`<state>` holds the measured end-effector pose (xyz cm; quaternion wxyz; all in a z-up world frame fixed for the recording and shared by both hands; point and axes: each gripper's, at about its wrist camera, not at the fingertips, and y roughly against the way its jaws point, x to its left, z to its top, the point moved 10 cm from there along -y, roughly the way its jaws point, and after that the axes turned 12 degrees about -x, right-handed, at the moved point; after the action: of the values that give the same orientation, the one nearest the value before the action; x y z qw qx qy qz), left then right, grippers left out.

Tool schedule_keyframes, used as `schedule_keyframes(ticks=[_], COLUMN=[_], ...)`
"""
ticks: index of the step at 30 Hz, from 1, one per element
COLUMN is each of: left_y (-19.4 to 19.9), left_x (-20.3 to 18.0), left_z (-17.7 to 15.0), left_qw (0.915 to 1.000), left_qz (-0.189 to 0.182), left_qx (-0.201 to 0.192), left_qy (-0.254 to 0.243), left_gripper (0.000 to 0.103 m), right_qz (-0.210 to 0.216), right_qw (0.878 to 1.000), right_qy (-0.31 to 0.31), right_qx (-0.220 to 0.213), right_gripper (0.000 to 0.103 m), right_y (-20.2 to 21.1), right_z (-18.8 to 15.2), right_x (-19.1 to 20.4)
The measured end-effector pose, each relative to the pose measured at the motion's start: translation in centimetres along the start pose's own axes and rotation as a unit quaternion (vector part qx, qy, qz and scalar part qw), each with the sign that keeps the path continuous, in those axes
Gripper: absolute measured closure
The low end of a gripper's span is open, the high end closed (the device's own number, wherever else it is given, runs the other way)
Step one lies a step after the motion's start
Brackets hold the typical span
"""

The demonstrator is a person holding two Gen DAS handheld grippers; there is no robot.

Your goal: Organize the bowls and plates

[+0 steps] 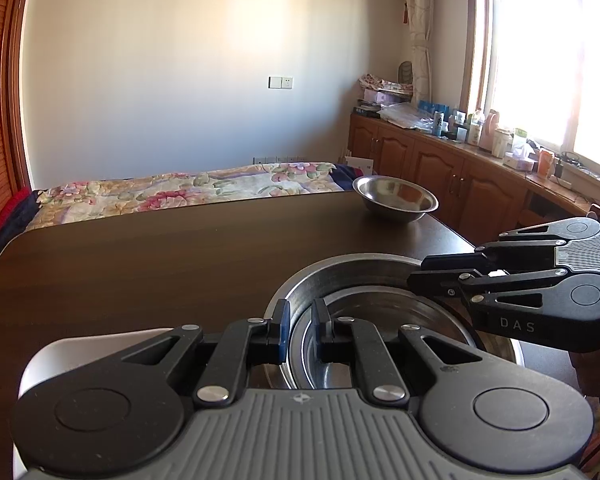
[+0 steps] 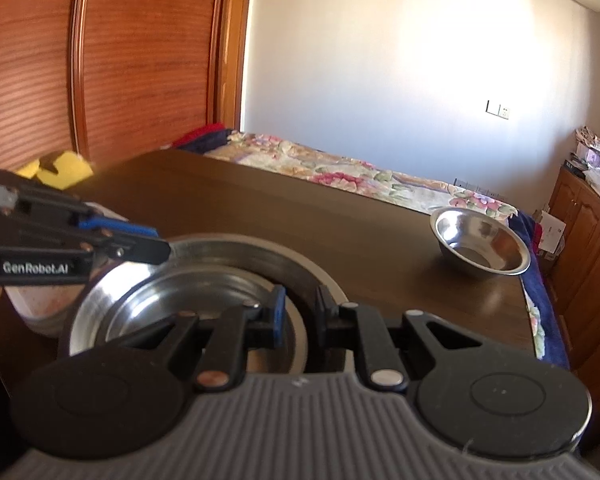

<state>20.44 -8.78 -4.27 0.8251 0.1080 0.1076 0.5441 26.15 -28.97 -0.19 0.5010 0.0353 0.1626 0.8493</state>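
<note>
Left claw [image 2: 156, 246] reads "GenRobot.AI", right claw [image 1: 416, 276] "DAS", w/ both over nested bowls [image 1: 380, 304].

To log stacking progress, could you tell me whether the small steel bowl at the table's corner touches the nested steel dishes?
Apart. The right wrist view shows bare dark wooden table between the small steel bowl and the nested steel dishes.

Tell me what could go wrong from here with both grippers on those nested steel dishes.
1. Both the left gripper and the right gripper straddle the rim of the inner dish with narrow gaps; uneven lifting might tilt it or drag the outer plate along.
2. Polished steel may slip from the pads.
3. The lone bowl sits near the table's far corner; a careless sweep could knock it off.
</note>
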Motion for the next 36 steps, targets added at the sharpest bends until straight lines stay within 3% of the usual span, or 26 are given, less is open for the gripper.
schedule_keyframes(ticks=[15,17,19,24,25,28,31,36], left_y=[-1.0,-1.1,-1.3,-1.7,-1.8,-2.1,-2.5,-3.1], left_x=[-0.4,-0.5,-0.5,-0.7,-0.8,-0.8,-1.0,-1.5], left_z=[0.9,1.1,1.3,2.1,2.4,3.1,3.9,4.9], left_qw=[0.9999,0.9998,0.9997,0.9995,0.9995,0.9993,0.9988,0.998], left_qz=[0.004,0.005,0.006,0.002,0.001,0.003,0.006,0.0], left_qx=[-0.003,-0.004,-0.007,-0.016,-0.018,-0.023,-0.03,-0.045], left_qy=[-0.015,-0.017,-0.022,-0.028,-0.027,-0.028,-0.038,-0.044], left_gripper=[0.089,0.081,0.062,0.032,0.029,0.022,0.017,0.012], right_qz=[-0.035,-0.041,-0.047,-0.062,-0.065,-0.074,-0.082,-0.094], right_qw=[0.998,0.998,0.997,0.996,0.995,0.994,0.993,0.99], right_qy=[-0.038,-0.038,-0.04,-0.044,-0.045,-0.049,-0.054,-0.059], right_qx=[-0.038,-0.042,-0.045,-0.051,-0.053,-0.059,-0.067,-0.083], right_gripper=[0.084,0.083,0.083,0.081,0.078,0.051,0.043,0.009], right_y=[0.4,0.6,0.7,0.9,0.8,0.8,0.7,0.9], right_z=[1.0,1.1,1.3,1.4,1.4,1.6,1.8,2.0], right_x=[-3.3,-3.8,-4.3,-5.9,-6.3,-7.2,-8.2,-9.5])
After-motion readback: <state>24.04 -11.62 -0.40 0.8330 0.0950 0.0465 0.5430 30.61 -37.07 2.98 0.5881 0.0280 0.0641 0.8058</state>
